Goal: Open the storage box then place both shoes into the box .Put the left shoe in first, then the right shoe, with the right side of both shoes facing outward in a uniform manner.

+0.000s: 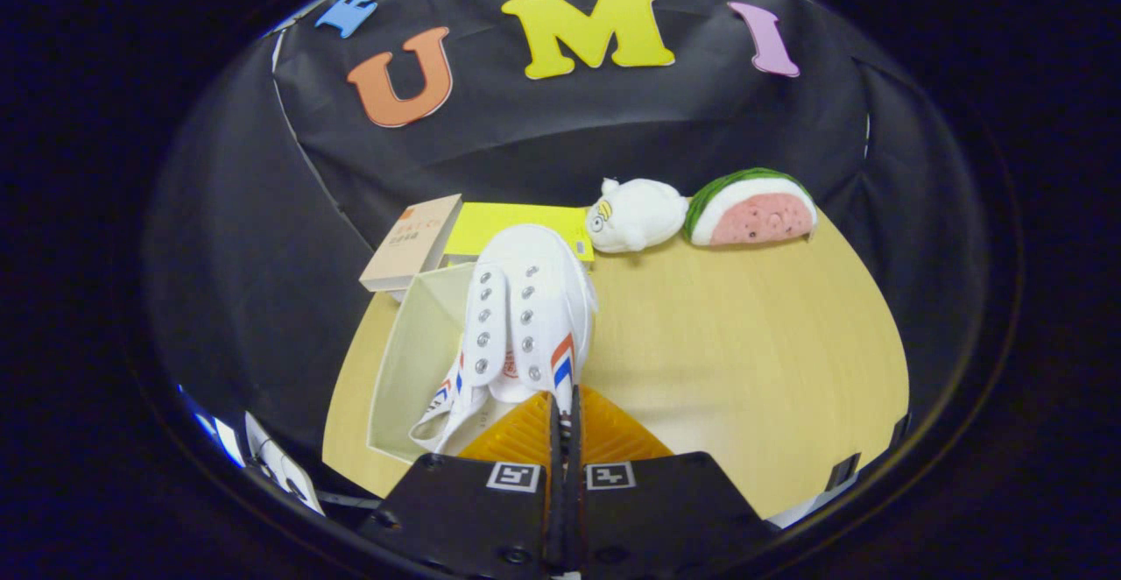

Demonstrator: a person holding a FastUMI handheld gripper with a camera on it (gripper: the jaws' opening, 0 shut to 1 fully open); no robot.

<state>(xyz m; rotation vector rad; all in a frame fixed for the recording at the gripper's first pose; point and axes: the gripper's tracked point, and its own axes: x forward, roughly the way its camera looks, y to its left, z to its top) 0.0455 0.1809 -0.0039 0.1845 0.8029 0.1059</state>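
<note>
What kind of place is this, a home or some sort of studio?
Probably a staged test booth, not a home: a small wooden table backed by black cloth, with props like a plush toy and a box. The tongs are shut on a white shoe over that box.

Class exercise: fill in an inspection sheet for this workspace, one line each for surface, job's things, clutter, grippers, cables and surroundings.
Surface: round light wooden table.
Job's things: white sneaker held toe-forward over the open white storage box, which lies left of the fingers.
Clutter: book, yellow sheet, white plush toy and watermelon plush along the far edge.
Grippers: gripper with fingers closed on the sneaker's heel.
Cables: nothing seen.
Surroundings: black cloth wall.
</note>
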